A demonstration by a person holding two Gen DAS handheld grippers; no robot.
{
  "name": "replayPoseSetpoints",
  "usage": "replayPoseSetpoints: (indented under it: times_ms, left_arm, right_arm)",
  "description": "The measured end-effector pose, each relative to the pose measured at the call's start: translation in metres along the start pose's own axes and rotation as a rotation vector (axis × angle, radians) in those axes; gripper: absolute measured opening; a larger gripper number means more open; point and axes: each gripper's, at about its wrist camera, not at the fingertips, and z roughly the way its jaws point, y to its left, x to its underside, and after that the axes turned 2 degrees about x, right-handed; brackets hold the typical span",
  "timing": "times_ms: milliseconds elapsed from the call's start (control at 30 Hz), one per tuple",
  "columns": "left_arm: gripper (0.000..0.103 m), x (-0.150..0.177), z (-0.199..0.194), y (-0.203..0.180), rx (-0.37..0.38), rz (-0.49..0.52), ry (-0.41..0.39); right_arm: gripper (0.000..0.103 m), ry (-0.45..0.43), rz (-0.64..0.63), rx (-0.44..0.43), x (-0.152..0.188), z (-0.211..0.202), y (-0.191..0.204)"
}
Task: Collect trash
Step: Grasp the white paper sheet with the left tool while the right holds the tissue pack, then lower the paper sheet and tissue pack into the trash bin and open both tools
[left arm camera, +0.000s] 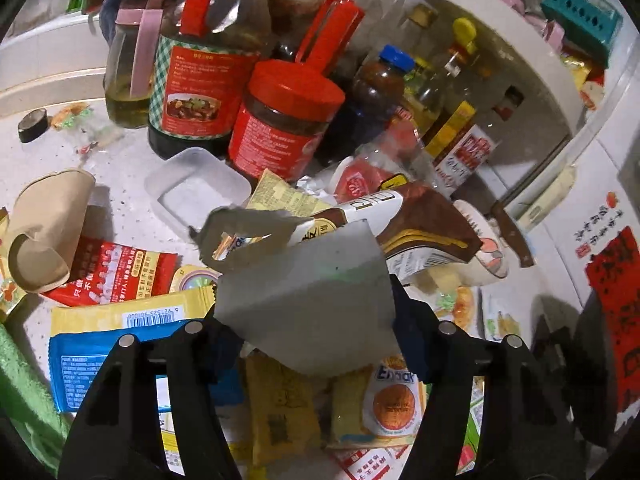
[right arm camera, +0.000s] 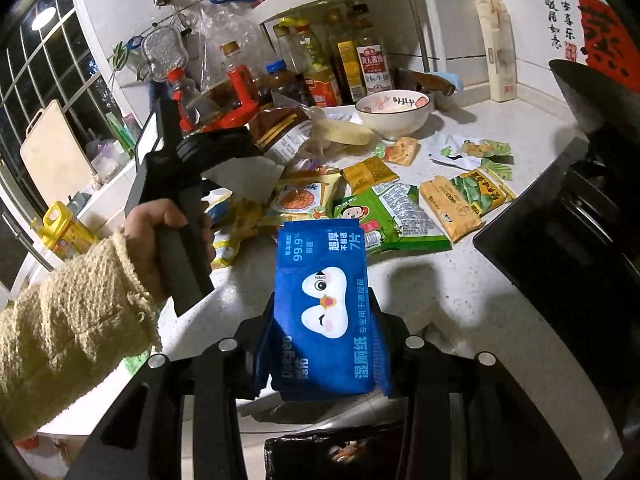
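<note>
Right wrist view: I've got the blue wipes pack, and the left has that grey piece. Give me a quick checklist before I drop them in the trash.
1. Right gripper shut on blue wipes pack: ok.
2. Left gripper shut on grey piece: ok.
3. Wipes pack lifted off the counter: ok.
4. Trash container located: cannot tell; only a dark opening shows at the bottom edge.
5. Counter free of wrappers: not ok; green monkey wrapper and others remain.

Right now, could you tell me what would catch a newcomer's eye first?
The right gripper clamps a blue wet-wipe pack in the foreground. The left gripper holds a torn grey wrapper over snack packets littering the white counter. Behind them crowd red-lidded sauce jars.
</note>
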Motion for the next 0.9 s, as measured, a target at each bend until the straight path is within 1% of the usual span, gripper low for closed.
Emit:
replayPoseSetpoints:
  times_ms: [67, 200, 300, 400, 500, 533, 600, 633, 700, 800, 900]
  left_arm:
    - [0.062, 0.0, -0.005, 0.001, 0.01, 0.019, -0.004]
    - [0.062, -0.002, -0.033, -0.003, 0.022, 0.091, -0.063]
    - [0.062, -0.002, -0.064, -0.007, 0.02, 0.163, -0.101]
    - [0.062, 0.008, -0.097, -0.009, 0.015, 0.249, -0.128]
    - [0.062, 0.024, -0.135, -0.007, 0.013, 0.324, -0.142]
    - [0.062, 0.034, -0.153, -0.007, 0.005, 0.363, -0.147]
    - [0.062, 0.047, -0.174, -0.006, 0.0, 0.402, -0.151]
    - [0.062, 0.056, -0.187, -0.005, -0.015, 0.423, -0.146]
    - [0.062, 0.07, -0.206, 0.001, -0.032, 0.432, -0.128]
    - [0.062, 0.095, -0.229, 0.012, -0.079, 0.452, -0.1]
    - [0.062, 0.12, -0.245, 0.018, -0.1, 0.485, -0.069]
  right_arm:
    - [0.04, -0.002, -0.001, -0.009, -0.003, 0.002, 0.0]
    - [0.04, -0.017, -0.013, -0.032, -0.013, 0.003, 0.006]
    - [0.04, -0.03, -0.029, -0.046, -0.022, 0.005, 0.013]
    - [0.04, -0.038, -0.046, -0.062, -0.028, 0.006, 0.021]
    - [0.04, -0.043, -0.066, -0.082, -0.033, 0.007, 0.031]
    - [0.04, -0.046, -0.076, -0.086, -0.034, 0.007, 0.035]
    - [0.04, -0.049, -0.097, -0.093, -0.036, 0.006, 0.043]
    - [0.04, -0.05, -0.101, -0.101, -0.037, 0.006, 0.046]
    - [0.04, -0.053, -0.11, -0.114, -0.037, 0.003, 0.053]
    - [0.04, -0.052, -0.126, -0.128, -0.035, -0.003, 0.061]
    - [0.04, -0.04, -0.158, -0.131, -0.025, -0.012, 0.066]
